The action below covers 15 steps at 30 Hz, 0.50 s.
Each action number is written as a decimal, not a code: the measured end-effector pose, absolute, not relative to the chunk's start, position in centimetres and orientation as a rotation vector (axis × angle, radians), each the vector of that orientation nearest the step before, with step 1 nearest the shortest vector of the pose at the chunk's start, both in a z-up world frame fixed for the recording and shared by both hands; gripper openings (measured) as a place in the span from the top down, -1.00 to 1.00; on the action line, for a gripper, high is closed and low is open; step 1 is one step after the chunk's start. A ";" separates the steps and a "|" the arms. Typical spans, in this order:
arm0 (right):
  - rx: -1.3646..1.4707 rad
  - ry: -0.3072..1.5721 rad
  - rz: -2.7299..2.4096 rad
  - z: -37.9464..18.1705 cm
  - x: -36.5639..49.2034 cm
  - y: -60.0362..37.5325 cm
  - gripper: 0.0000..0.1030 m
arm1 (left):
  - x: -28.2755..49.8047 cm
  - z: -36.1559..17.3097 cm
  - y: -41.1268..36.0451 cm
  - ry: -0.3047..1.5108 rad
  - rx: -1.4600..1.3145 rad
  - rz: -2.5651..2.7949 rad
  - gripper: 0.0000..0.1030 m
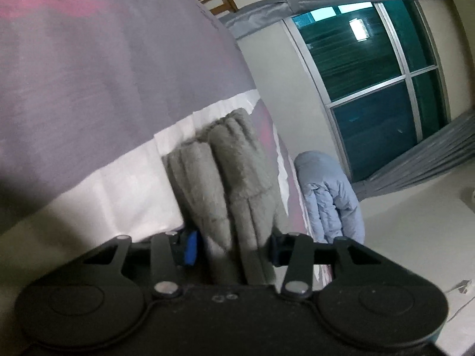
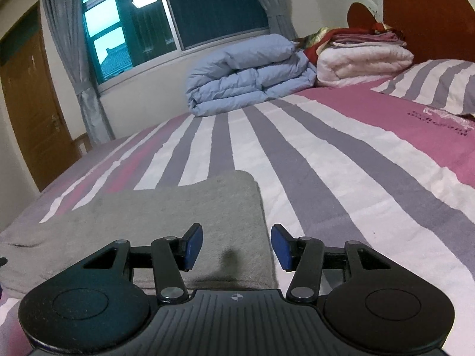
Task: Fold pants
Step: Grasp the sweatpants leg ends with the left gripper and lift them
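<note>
Left wrist view is tipped hard sideways, and the left gripper [image 1: 231, 249] sits with a thick bundle of the grey pants [image 1: 225, 178] running between its fingers. The fleece fills the gap from one blue pad [image 1: 190, 250] to the other side, so it looks clamped on the cloth, though the far pad is mostly hidden and I can't say how firm the hold is. The bunched end shows several stacked layers against the striped bedsheet [image 1: 104, 89].

From the right wrist view, the right gripper [image 2: 237, 247] hovers low over the bed with its fingers well apart and nothing between them. The pants [image 2: 166, 207] lie flat just under it, spread toward the left, with one rounded corner on the striped bedsheet [image 2: 341, 178]. A folded blue duvet [image 2: 246, 74] and a pile of bedding [image 2: 362, 56] sit well apart, near the window [image 2: 178, 12] — out of the way.

My guess is a fold is midway: one end gathered and lifted, the rest lying flat. The risk is in that bundle — fleece is bulky and slippery in layers, so an inner layer could slide out if the hold is only on the outer ones. If the empty gripper doesn't pin the flat part, pulling may drag the whole garment across the sheet and skew the fold.
</note>
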State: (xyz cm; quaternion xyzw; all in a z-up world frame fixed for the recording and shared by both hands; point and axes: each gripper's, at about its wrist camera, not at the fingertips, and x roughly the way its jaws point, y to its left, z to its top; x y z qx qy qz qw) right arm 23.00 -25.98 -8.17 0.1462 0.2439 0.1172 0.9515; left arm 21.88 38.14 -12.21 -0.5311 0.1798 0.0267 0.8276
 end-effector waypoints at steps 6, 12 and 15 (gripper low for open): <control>0.289 0.505 0.250 -8.6 23.6 -25.6 0.00 | 23.0 -12.6 38.5 0.355 -1.128 0.052 0.26; 0.309 0.512 0.237 -8.9 24.0 -25.9 0.00 | 23.2 -12.9 39.3 0.322 -1.164 0.032 0.24; 0.339 0.507 0.233 -8.7 23.9 -26.7 0.00 | 22.8 -12.6 38.8 0.337 -1.111 0.052 0.47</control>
